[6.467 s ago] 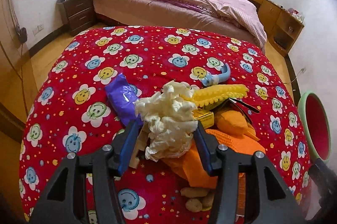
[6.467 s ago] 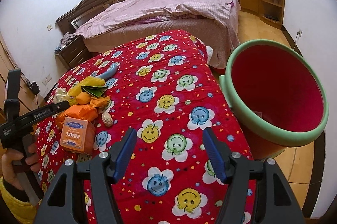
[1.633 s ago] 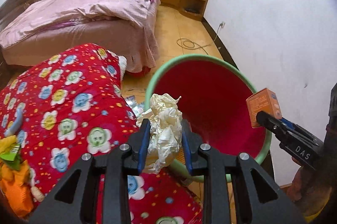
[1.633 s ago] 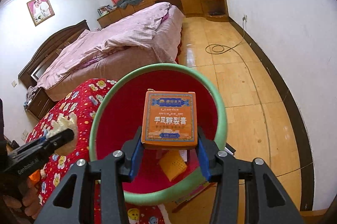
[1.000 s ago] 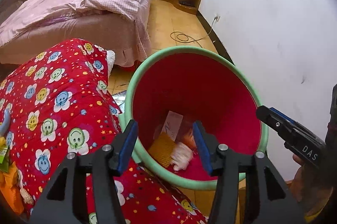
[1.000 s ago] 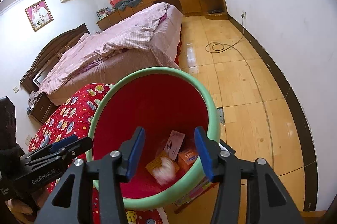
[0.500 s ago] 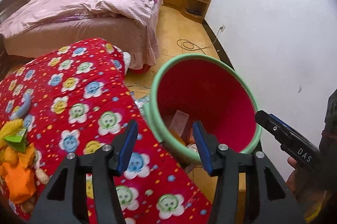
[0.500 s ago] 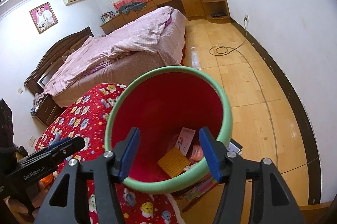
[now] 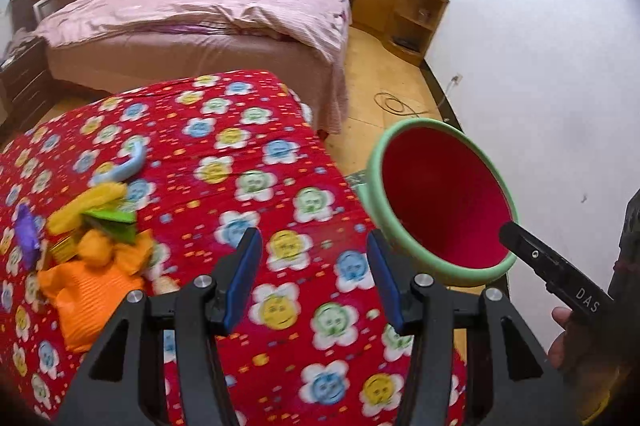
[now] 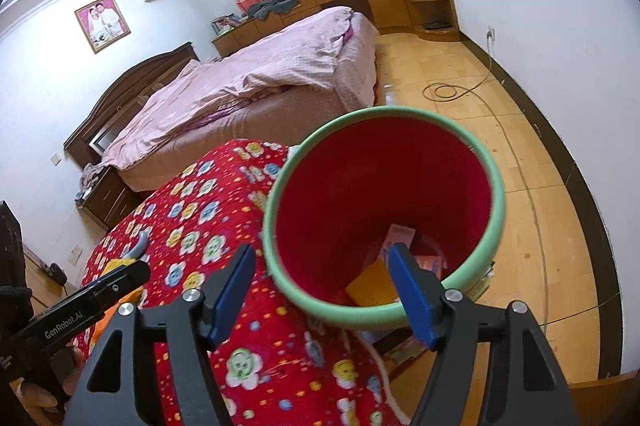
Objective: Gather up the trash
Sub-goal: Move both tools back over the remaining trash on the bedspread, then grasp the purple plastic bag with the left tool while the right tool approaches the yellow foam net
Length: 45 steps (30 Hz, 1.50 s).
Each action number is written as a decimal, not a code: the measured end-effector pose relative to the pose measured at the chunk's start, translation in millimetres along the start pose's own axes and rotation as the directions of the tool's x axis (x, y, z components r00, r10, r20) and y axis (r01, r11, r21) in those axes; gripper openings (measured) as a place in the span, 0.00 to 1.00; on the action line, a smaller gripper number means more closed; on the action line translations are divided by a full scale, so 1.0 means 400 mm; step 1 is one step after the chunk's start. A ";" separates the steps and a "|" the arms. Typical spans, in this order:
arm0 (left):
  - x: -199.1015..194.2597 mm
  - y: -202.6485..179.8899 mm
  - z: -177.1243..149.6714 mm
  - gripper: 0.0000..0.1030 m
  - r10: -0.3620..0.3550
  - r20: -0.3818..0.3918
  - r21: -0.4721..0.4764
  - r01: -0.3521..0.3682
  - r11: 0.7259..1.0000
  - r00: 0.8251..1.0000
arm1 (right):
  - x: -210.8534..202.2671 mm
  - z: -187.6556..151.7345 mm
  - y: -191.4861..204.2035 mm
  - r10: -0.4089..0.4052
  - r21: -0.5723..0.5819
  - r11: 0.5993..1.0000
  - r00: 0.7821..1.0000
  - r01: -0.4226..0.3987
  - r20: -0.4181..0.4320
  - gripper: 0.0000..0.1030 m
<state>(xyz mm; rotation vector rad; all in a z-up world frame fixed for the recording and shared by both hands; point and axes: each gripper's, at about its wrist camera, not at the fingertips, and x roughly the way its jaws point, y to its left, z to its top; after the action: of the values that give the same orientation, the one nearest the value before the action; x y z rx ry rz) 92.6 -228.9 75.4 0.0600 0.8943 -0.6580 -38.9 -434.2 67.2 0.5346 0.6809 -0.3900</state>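
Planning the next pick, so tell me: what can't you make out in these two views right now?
- Trash pile, left wrist view: motion-blurred; items run together.
- Bin contents, right wrist view: partly behind the right gripper's fingers and near rim.
- Bin floor, left wrist view: hidden by its wall.
- Floor litter beside bin: mostly hidden.

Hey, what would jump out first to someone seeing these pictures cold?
Probably the red cloth with smiley flowers filling the foreground, with a pile of orange and yellow trash at its left edge. Next, the red bucket with a green rim standing on the floor beside it, already holding a few scraps.
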 end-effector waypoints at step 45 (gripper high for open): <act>-0.052 0.693 -0.075 0.53 0.340 -0.081 -0.402 -0.343 0.849 0.937 | 0.137 -0.150 0.339 0.029 -0.165 0.984 0.981 -0.062 -0.193 0.73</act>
<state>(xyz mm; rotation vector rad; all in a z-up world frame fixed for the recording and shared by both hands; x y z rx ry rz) 216.1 13.7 11.4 -0.1551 0.9841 -0.1259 39.4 -300.2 36.2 0.4266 0.8757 -0.2360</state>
